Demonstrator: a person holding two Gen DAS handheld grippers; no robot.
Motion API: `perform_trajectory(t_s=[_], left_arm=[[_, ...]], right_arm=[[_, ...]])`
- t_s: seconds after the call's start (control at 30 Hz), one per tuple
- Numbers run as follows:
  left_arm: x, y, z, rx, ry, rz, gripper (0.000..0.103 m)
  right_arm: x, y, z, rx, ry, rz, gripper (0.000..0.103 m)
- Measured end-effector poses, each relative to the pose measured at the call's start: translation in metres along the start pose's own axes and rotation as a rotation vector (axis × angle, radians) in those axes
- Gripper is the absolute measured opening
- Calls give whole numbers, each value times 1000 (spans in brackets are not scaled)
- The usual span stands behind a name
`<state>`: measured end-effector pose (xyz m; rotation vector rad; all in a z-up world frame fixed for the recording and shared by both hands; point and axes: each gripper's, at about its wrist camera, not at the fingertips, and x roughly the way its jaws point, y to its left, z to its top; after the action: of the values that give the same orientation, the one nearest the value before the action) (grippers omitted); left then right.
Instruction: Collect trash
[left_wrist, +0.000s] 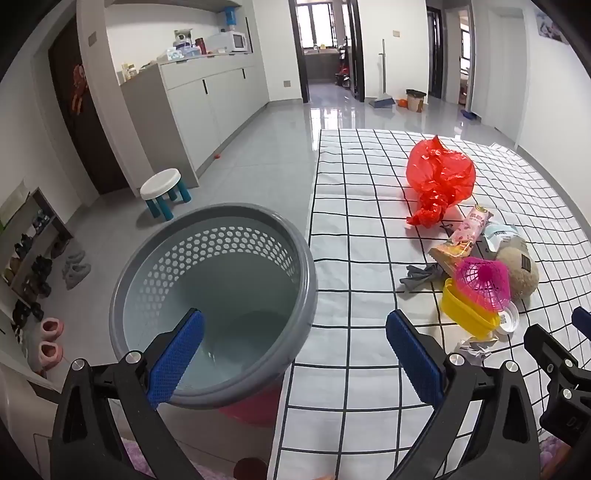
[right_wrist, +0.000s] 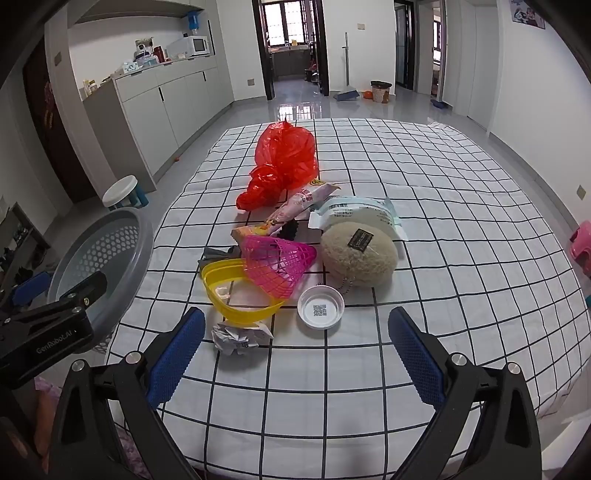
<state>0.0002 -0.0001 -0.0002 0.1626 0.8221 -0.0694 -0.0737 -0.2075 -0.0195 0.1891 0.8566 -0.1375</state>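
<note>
The trash lies in a loose heap near the middle of the checked tablecloth (right_wrist: 369, 387): a crumpled paper ball (right_wrist: 236, 338) nearest the right gripper (right_wrist: 295, 354), a white plastic lid (right_wrist: 320, 307) just beside it, a yellow plastic basket (right_wrist: 236, 295) with a pink mesh basket (right_wrist: 279, 262) tipped onto it, snack wrappers (right_wrist: 295, 208) behind, and a red plastic bag (right_wrist: 282, 162) farthest back. A beige plush pouch (right_wrist: 356, 254) sits against the heap (it looks like a keeper rather than trash, so best left alone). Off the table's left edge stands the grey perforated bin (left_wrist: 214, 280), empty as far as its visible floor shows, with the left gripper (left_wrist: 295, 362) hovering above its rim. Both grippers have their jaws spread wide with nothing between them, and both tilt downward. The step in hand appears to be the first pick. The paper ball seems the sensible start: it is closest, free of the other items, and soft enough to pinch anywhere. Lowering the right gripper straight over it, with one blue pad on either side, should avoid nudging the yellow basket touching its far edge, and pinching above the cloth should avoid gathering the fabric.
</note>
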Motion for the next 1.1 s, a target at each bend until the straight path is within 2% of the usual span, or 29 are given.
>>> perform_trajectory(t_s=[0.5,0.57,1.1], left_arm=[[-9,-8,-7,3,-17,-16,97],[-4,-18,0,28,-11,-21,97],[-2,-27,-1,34,-21,-29,97]], right_arm=[[-1,-10,0,1,0,0,95],[-1,-11,-1,17,-1,-1,95],[-2,-17,-2,28,-1,-2,95]])
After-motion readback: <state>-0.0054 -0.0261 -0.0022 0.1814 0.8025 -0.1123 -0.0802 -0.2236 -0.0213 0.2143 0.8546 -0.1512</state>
